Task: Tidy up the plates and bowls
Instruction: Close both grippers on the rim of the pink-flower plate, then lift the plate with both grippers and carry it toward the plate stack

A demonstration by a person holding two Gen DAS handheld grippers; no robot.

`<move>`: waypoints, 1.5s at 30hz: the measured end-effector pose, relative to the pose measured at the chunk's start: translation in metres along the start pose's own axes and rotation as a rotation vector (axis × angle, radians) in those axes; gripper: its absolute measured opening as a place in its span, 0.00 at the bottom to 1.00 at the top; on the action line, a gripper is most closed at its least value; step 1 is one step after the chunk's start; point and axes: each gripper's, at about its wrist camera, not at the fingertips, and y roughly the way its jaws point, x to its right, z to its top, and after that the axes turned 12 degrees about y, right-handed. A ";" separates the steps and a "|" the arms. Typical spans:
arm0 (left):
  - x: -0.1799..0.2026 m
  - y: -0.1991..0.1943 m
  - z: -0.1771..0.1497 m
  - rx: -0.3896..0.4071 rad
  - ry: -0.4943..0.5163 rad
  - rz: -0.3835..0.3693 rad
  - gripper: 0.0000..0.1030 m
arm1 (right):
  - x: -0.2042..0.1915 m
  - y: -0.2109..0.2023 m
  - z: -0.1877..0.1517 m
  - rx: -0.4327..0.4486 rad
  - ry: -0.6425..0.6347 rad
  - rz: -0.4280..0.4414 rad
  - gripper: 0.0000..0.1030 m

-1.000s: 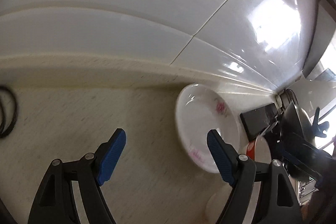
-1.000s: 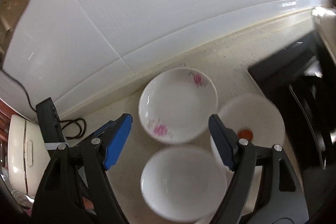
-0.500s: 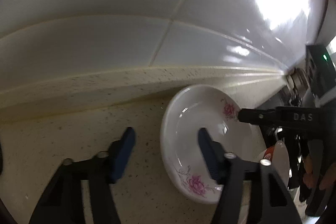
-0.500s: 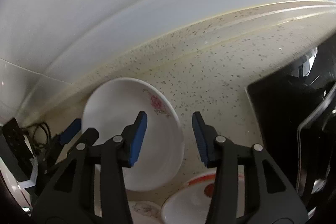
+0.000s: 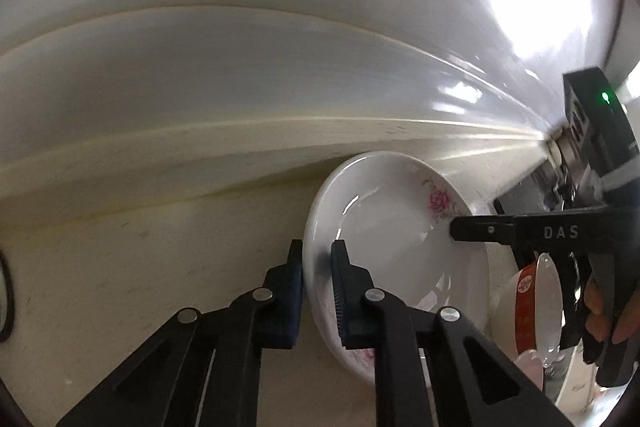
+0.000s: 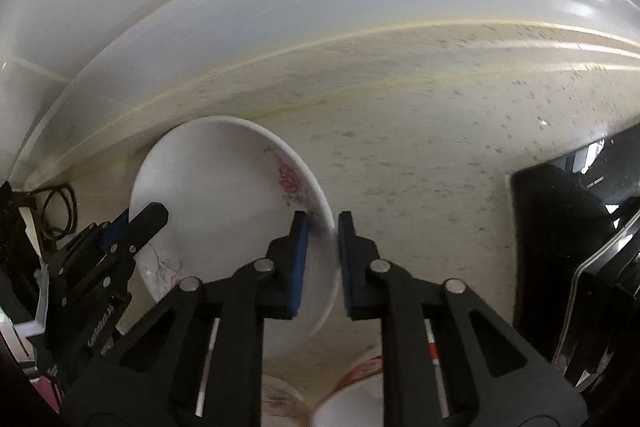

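Observation:
A white plate with pink flowers (image 5: 392, 227) lies on the speckled counter (image 5: 140, 267) close to the tiled wall. My left gripper (image 5: 318, 255) is closing on its left rim, and the blue pads press the rim from both sides. My right gripper (image 6: 323, 227) is closing on the opposite rim of the same plate (image 6: 224, 195), pads also against it. Each gripper shows in the other's view: the right gripper (image 5: 456, 227) at the plate's far edge, the left gripper (image 6: 136, 219) at its left edge.
A red-and-white bowl (image 5: 528, 307) stands just right of the plate, with another white dish (image 6: 352, 399) under my right gripper. A black cooktop (image 6: 568, 235) lies to the right, a black cable (image 6: 60, 211) to the left. A hand (image 5: 604, 311) grips the right tool.
Both grippers came down to the flowered plate from either side and went from wide open to shut on its rims. The right one dropped and tipped steeply downward.

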 end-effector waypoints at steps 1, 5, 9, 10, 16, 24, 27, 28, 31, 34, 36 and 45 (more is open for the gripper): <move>-0.005 -0.003 -0.002 0.001 -0.010 0.006 0.13 | -0.005 0.000 -0.001 0.001 -0.004 0.005 0.14; -0.028 -0.025 -0.016 0.008 -0.054 0.031 0.13 | -0.030 0.001 -0.011 -0.008 -0.023 0.033 0.13; -0.050 -0.041 -0.031 0.016 -0.104 0.039 0.15 | -0.054 0.005 -0.026 -0.049 -0.047 0.087 0.13; -0.054 -0.044 -0.034 0.014 -0.109 0.043 0.16 | -0.059 0.006 -0.029 -0.054 -0.058 0.092 0.13; -0.066 -0.064 -0.054 0.005 -0.125 0.048 0.27 | -0.078 0.016 -0.046 -0.101 -0.095 0.104 0.17; -0.067 -0.060 -0.055 -0.005 -0.144 0.010 0.14 | -0.099 0.028 -0.085 -0.065 -0.104 0.058 0.18; -0.074 -0.064 -0.059 0.001 -0.174 -0.005 0.12 | -0.109 0.020 -0.099 -0.041 -0.101 0.058 0.17; -0.077 -0.069 -0.062 0.006 -0.181 -0.008 0.12 | -0.111 0.015 -0.105 -0.030 -0.096 0.071 0.16; -0.077 -0.081 -0.067 0.019 -0.182 -0.005 0.12 | -0.118 0.002 -0.122 0.004 -0.087 0.083 0.16; -0.074 -0.092 -0.072 0.032 -0.177 0.013 0.12 | -0.123 -0.005 -0.139 0.019 -0.076 0.095 0.16; -0.072 -0.100 -0.073 0.040 -0.171 0.025 0.12 | -0.128 -0.011 -0.153 0.030 -0.075 0.103 0.16; -0.066 -0.133 -0.095 0.038 -0.139 0.053 0.12 | -0.124 -0.034 -0.209 0.053 -0.051 0.130 0.16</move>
